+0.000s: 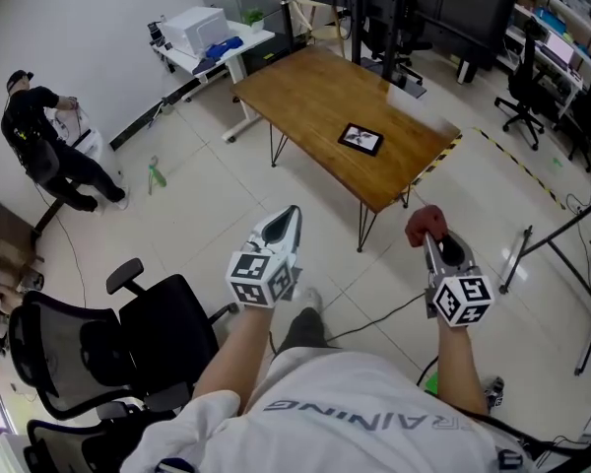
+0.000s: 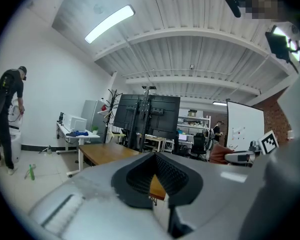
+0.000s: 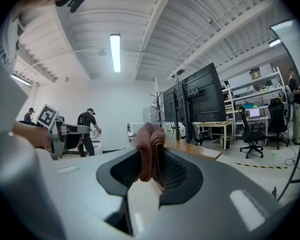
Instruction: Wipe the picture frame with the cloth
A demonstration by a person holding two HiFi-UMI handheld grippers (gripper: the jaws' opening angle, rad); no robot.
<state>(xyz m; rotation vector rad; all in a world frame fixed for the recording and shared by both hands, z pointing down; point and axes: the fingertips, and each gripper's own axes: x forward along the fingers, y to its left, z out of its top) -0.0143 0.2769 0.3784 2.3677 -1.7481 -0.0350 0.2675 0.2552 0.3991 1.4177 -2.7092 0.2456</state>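
A small black picture frame [image 1: 361, 138] lies flat on the wooden table [image 1: 305, 87], well ahead of both grippers. My right gripper [image 1: 428, 231] is shut on a bunched reddish-brown cloth [image 1: 422, 222], which sticks out between the jaws [image 3: 150, 151]. My left gripper [image 1: 288, 221] is shut with nothing between its jaws; its pads meet in the left gripper view [image 2: 157, 176]. Both grippers are held over the tiled floor, short of the table's near corner. The wooden table shows beyond the jaws in the left gripper view [image 2: 105, 151].
A black office chair [image 1: 108, 348] stands at my lower left. A person [image 1: 49, 151] crouches by the wall at far left. A white desk [image 1: 212, 42] with a printer sits beyond the table. Tripod legs [image 1: 571, 264] and cables lie to the right.
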